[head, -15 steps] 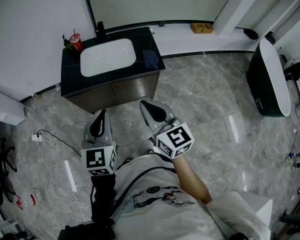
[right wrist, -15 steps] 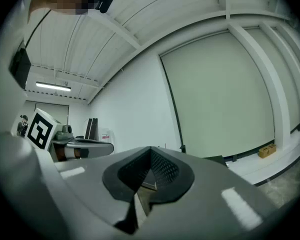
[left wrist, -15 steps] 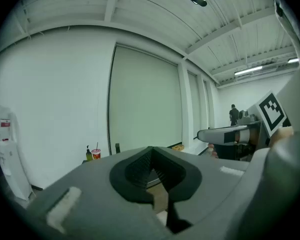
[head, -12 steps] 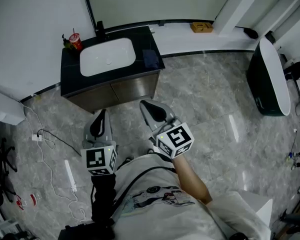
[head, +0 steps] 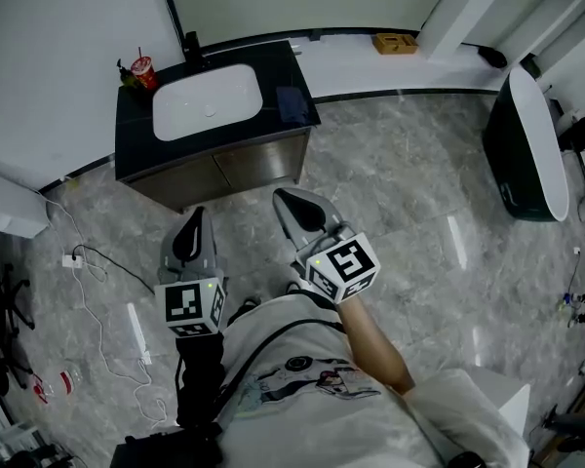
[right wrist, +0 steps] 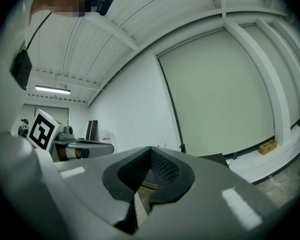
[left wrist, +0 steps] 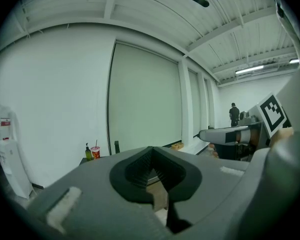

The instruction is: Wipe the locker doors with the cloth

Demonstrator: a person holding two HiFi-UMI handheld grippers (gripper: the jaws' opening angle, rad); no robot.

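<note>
The left hand-held gripper point(head: 195, 220) and right hand-held gripper point(head: 285, 201) are closed and empty. Step toward twelve o'clock and open one over what looks like the cloth point(head: 292, 105) on the counter point(head: 135, 142).

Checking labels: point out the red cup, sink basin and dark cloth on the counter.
red cup point(head: 143, 71), head view, its red side
sink basin point(head: 208, 102), head view, middle of the bowl
dark cloth point(head: 292, 105), head view, its flat middle

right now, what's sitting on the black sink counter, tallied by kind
cup: 1
bottle: 1
tap: 1
cloth: 1
total: 4
</note>
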